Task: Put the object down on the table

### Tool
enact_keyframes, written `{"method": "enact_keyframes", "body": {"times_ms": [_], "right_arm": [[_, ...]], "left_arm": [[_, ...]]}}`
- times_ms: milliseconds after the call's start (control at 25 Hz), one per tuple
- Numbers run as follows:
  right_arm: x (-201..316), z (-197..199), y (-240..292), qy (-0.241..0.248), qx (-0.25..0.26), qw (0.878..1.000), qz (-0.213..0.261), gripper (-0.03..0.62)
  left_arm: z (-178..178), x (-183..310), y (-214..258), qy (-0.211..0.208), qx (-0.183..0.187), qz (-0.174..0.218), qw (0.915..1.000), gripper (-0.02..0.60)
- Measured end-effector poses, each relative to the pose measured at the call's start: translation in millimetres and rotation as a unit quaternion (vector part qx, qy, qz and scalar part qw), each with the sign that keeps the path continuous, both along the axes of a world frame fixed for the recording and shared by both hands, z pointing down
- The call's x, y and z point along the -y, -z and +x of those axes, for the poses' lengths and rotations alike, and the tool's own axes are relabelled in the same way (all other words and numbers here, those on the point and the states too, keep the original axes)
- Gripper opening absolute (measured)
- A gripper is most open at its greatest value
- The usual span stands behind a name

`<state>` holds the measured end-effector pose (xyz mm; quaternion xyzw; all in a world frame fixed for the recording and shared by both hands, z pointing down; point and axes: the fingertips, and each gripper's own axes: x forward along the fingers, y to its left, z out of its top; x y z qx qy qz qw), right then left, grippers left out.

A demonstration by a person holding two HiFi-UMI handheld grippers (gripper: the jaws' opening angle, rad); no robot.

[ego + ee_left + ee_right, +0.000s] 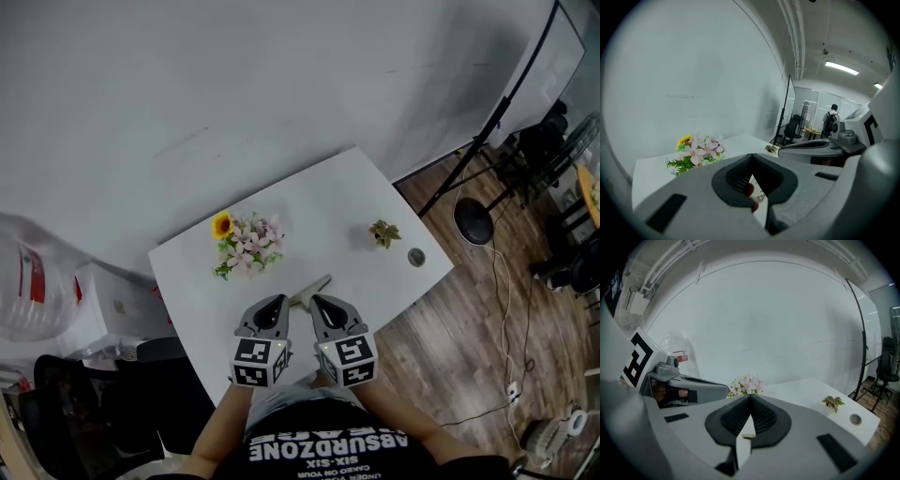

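Note:
A pale, flat, elongated object [312,290] lies on the white table [347,202] just ahead of both grippers, slanting up to the right. My left gripper [279,301] and right gripper [317,300] sit side by side at the near table edge, tips pointing at it. In the left gripper view the left gripper [751,155] has its jaw tips together; small red bits and something shiny show in the gap below them. The right gripper [750,396] is shut too, with a beige scrap [749,436] visible under the gap. Whether either tip touches the object is not visible.
A bunch of pink flowers with a sunflower [246,246] lies left of the table's middle. A small potted plant [383,232] and a round grey disc [416,256] sit near the right edge. A stand base [473,220] and cables are on the wooden floor to the right.

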<state>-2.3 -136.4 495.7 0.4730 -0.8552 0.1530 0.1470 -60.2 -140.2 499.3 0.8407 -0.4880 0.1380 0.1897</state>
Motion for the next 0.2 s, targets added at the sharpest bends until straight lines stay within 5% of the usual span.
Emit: {"method": "enact_keyframes", "body": {"times_ms": [200], "right_arm": [[-2.5, 0.2, -2.4, -0.002, -0.002, 1.0, -0.003, -0.002]], "left_arm": [[-1.1, -4.3, -0.7, 0.0, -0.001, -0.001, 1.0, 0.005]]}}
